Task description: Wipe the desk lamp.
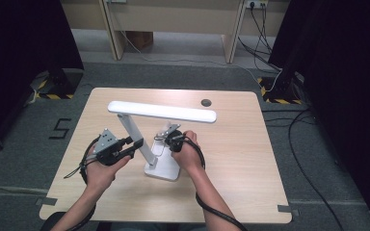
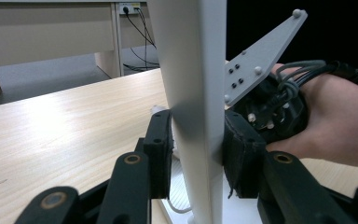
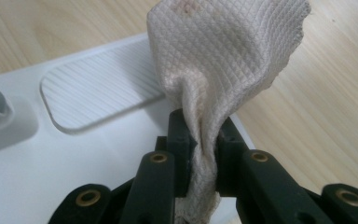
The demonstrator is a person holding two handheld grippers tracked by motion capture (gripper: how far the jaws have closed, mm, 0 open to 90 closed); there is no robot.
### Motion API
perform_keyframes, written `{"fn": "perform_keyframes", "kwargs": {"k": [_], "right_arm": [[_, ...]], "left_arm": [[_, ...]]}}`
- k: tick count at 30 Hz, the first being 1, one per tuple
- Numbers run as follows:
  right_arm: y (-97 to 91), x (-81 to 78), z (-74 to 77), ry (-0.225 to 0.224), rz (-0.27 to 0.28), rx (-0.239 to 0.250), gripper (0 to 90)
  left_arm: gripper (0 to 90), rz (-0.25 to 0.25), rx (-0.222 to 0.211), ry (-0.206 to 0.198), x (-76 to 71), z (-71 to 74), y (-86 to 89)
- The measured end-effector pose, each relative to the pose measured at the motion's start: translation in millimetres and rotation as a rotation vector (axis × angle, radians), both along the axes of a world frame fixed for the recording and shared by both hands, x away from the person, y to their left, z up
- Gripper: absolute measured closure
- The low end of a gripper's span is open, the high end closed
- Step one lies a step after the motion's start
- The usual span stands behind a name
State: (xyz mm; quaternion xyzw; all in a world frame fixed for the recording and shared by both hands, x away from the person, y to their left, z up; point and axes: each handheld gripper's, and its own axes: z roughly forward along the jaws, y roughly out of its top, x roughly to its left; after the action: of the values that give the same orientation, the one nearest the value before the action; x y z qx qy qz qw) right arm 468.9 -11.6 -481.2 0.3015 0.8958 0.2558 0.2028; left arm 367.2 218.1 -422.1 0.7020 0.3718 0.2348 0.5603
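**Lamp braced, cloth poised over the base**

The left claw [image 2: 193, 154] is clamped on the lamp's slanted arm [image 2: 193, 93], one pad pressed to each side, holding it steady. The right claw [image 3: 200, 140] is clenched on a white cloth [image 3: 223, 60], which bunches up between the pads and flares out above them, just over the lamp base [image 3: 74, 158] and beside its ribbed panel [image 3: 93, 98]. The lamp [image 1: 162, 111] stands near the middle of the desk [image 1: 231, 159], its base between the two hands.

What could go wrong from here? A hard push with the cloth could slide the base across the smooth desk or tip the lamp, since the long head reaches out well beyond the base. If the left grip slackens, nothing else braces it. The loose corner of the cloth could also snag on the arm's foot.

Around the lamp the desk is bare apart from a dark cable hole [image 1: 205, 102] behind the lamp head. The lamp arm rises between the two claws and crowds the right claw's room to sweep. Cables trail from both claws towards the person.
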Motion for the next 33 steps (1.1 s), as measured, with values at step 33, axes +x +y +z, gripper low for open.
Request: {"fn": "perform_keyframes", "kwargs": {"k": [33], "right_arm": [[10.4, 20.5, 20.0, -0.018, 0.000, 0.023, 80.4]], "left_arm": [[65.6, -0.003, -0.003, -0.001, -0.5, 0.0, -2.2]]}}
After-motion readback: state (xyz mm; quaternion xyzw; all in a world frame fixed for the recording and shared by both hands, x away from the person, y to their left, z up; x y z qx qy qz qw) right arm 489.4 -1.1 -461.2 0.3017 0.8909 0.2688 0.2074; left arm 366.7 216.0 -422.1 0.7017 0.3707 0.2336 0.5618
